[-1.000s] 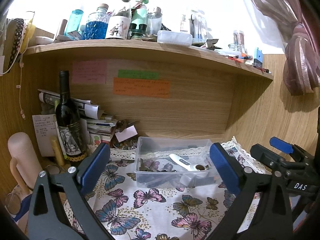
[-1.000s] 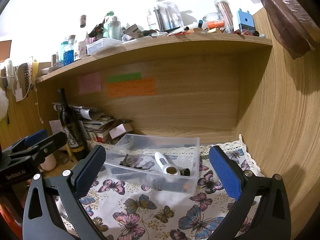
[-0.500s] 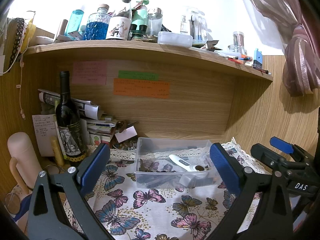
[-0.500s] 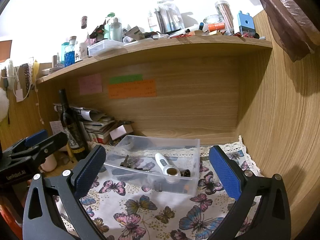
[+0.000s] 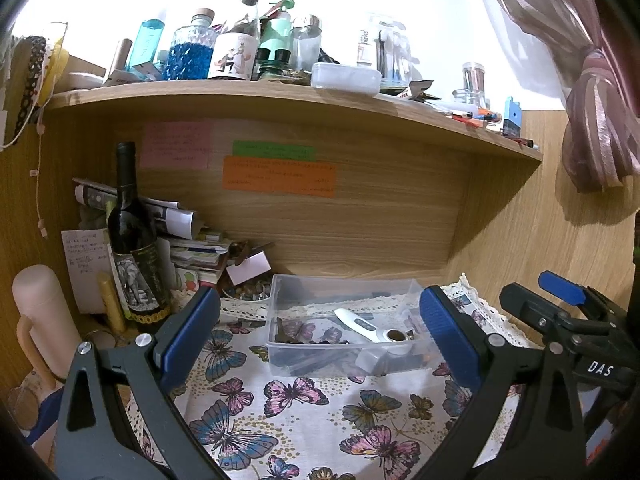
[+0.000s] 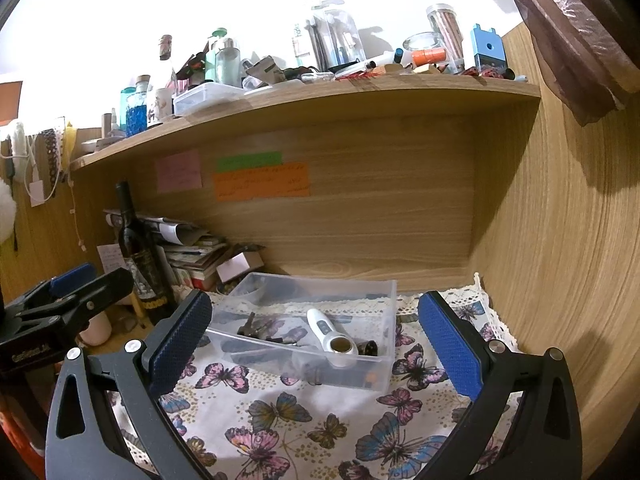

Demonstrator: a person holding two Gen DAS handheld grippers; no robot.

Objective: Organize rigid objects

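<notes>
**Both tools spread, clear bin ahead between the pads**

Left tool (image 5: pixel 318 336) held wide apart, gripping nothing, blue pads (image 5: pixel 188 334) well clear of each other. Right tool (image 6: pixel 316 338) likewise spread and holding nothing, blue pads (image 6: pixel 448 344) set wide.

Straight ahead of each tool, framed between its two pads and not touching them: clear plastic bin (image 5: pixel 344 356) standing on the butterfly-print cloth (image 5: pixel 304 412) that covers the worktop. Seen again from the right wrist, same bin (image 6: pixel 312 364), a little nearer that tool's left pad than its right.

Inside the bin: white handheld device (image 5: pixel 370 328) with a round brown-centred head, lying on a slant, head toward the bin's front right corner; same device (image 6: pixel 330 332) in the right view. Left of it inside the bin, a bunch of dark keys (image 6: pixel 252 326). Other small dark pieces in the bin too blurred to name.

Left of the bin, well apart: dark wine bottle (image 5: pixel 134 248) upright, with an elephant label, in front of a pile of papers and books (image 5: pixel 188 240). Farther left of the bin, a pale pink flask (image 5: pixel 40 320). Behind the bin, wooden back panel carrying pink, green and orange notes (image 5: pixel 278 172). Above the bin, wooden shelf (image 5: pixel 280 100) crowded with bottles and jars. Lace edging of the cloth running behind and to the right of the bin.
</notes>
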